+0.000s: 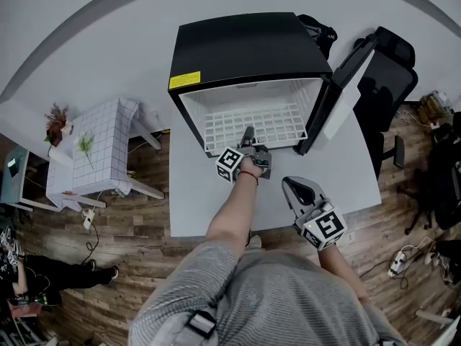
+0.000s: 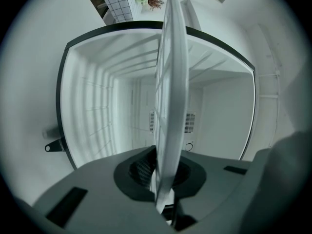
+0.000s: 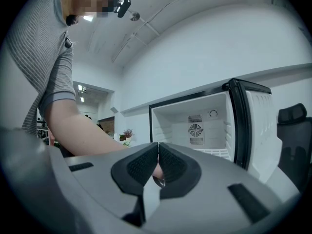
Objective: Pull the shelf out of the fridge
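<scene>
Shelf: the white wire shelf is seen lying in the open black mini fridge, its front edge at the opening.
Left gripper: clamped on the shelf's front edge.
Right gripper: jaws pressed together, nothing held, above the white table.
Writing: a yellow sticker is fixed on the fridge front; its print cannot be read.
Hidden: the middle of the shelf's edge is covered by the left gripper.

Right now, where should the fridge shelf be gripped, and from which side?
By its front edge, from the open front of the fridge. The shelf is a thin flat grid lying level, so jaws pinch that rim edge-on; the left gripper is clamped there.
</scene>
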Motion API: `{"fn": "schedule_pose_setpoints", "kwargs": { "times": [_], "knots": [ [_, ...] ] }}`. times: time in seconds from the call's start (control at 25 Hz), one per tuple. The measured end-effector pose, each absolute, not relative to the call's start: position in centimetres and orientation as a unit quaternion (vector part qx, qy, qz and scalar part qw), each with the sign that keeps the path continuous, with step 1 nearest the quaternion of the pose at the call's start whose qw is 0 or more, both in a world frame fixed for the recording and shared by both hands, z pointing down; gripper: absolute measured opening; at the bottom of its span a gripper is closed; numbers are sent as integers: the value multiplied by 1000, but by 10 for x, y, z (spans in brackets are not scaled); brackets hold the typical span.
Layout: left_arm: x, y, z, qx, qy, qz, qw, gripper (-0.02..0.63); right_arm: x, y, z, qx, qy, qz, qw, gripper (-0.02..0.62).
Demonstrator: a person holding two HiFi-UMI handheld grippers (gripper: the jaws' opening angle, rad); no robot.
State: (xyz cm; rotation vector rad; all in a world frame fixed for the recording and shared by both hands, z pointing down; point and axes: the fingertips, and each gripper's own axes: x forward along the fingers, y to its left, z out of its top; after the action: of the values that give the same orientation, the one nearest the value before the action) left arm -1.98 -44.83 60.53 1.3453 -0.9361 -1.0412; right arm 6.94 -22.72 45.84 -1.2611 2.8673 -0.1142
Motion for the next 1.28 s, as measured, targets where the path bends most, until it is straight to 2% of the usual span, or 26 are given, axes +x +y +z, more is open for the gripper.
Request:
{"fn": "schedule_pose_setpoints", "kwargs": {
  "times": [1.28],
  "knots": [
    [-18,-422,604,569,-404,-449,559,28,73,-208,452,-399,916,-34,12,14]
  ]
}}
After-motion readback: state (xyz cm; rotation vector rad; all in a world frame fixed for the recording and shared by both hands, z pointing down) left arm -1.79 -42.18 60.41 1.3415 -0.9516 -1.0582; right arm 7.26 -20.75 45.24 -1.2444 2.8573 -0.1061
